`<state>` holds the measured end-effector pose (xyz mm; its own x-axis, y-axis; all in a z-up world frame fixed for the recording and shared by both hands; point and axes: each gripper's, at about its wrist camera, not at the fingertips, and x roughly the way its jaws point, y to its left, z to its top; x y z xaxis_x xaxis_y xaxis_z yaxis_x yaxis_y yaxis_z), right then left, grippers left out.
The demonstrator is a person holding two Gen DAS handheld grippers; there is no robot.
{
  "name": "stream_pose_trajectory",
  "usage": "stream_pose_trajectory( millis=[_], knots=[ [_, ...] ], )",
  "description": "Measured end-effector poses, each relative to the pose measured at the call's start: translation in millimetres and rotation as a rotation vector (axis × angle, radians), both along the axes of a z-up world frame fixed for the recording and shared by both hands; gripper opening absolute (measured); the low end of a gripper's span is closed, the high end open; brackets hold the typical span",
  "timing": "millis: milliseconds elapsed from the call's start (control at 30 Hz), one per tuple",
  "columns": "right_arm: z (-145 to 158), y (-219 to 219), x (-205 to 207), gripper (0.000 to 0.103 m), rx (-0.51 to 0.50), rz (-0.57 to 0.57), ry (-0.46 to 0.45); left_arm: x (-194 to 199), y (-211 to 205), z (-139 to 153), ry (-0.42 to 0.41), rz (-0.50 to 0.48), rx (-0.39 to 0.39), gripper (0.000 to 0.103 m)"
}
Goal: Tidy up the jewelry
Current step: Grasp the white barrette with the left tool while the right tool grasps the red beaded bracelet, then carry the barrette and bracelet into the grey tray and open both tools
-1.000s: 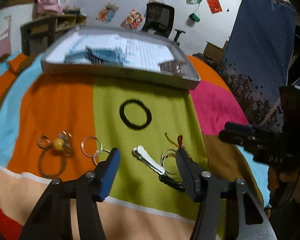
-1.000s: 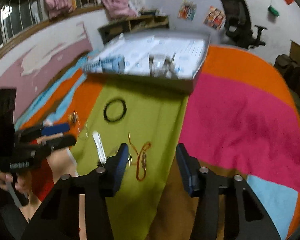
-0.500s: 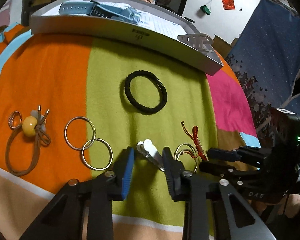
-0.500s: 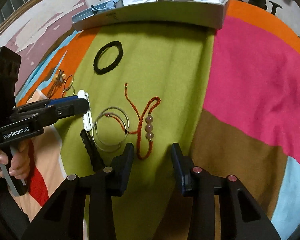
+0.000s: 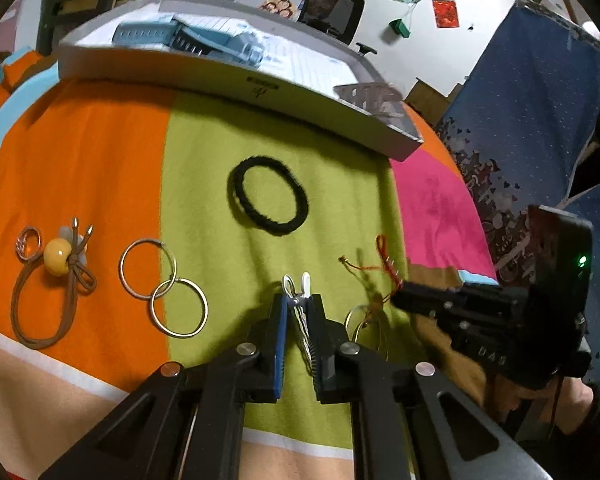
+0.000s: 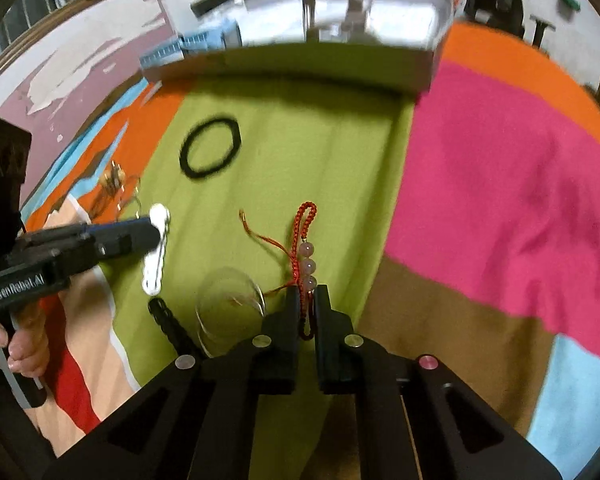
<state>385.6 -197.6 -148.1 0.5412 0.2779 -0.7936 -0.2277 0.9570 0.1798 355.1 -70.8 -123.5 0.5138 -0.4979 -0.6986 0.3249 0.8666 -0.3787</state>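
My left gripper (image 5: 299,304) is shut on a white hair clip (image 5: 300,292), lifted a little off the green cloth; the white hair clip (image 6: 156,252) hangs from the left gripper (image 6: 148,232) in the right wrist view. My right gripper (image 6: 307,300) is shut on a red cord bracelet (image 6: 302,248) with pink beads. Thin silver bangles (image 6: 230,300) lie left of it, a black hair tie (image 5: 268,196) farther ahead. Two silver rings (image 5: 162,284) and a brown tie with a yellow bead (image 5: 56,264) lie on the orange stripe.
A grey tray (image 5: 236,76) holding blue watch straps and a clear clip stands at the far edge of the striped blanket. A black braided band (image 6: 168,320) lies by the bangles. A person's hand (image 6: 16,340) holds the left gripper's handle. A blue curtain (image 5: 520,80) hangs at right.
Both grippers came down to the cloth and shut, the left on the white clip, the right on the red bracelet. The clip is lifted now.
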Motion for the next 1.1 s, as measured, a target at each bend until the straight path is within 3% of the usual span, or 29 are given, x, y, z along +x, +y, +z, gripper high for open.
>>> stream_pose_trajectory(
  millis=[333, 567, 800, 1000, 1100],
  knots=[
    [65, -6, -10, 0.006, -0.060, -0.055, -0.321, -9, 6, 33, -0.127, 0.043, -0.063, 0.010],
    [109, -56, -1, 0.006, 0.014, -0.143, -0.511, 19, 13, 80, -0.174, 0.134, -0.105, 0.010],
    [123, -76, 54, 0.006, 0.028, -0.229, -0.527, 81, -9, 124, -0.263, 0.166, -0.109, 0.010],
    [95, -83, 88, 0.007, 0.042, -0.264, -0.419, 130, -51, 98, -0.170, 0.126, 0.037, 0.010],
    [82, -85, 91, 0.007, 0.052, -0.271, -0.392, 138, -57, 82, -0.133, 0.142, 0.049, 0.010]
  ],
)
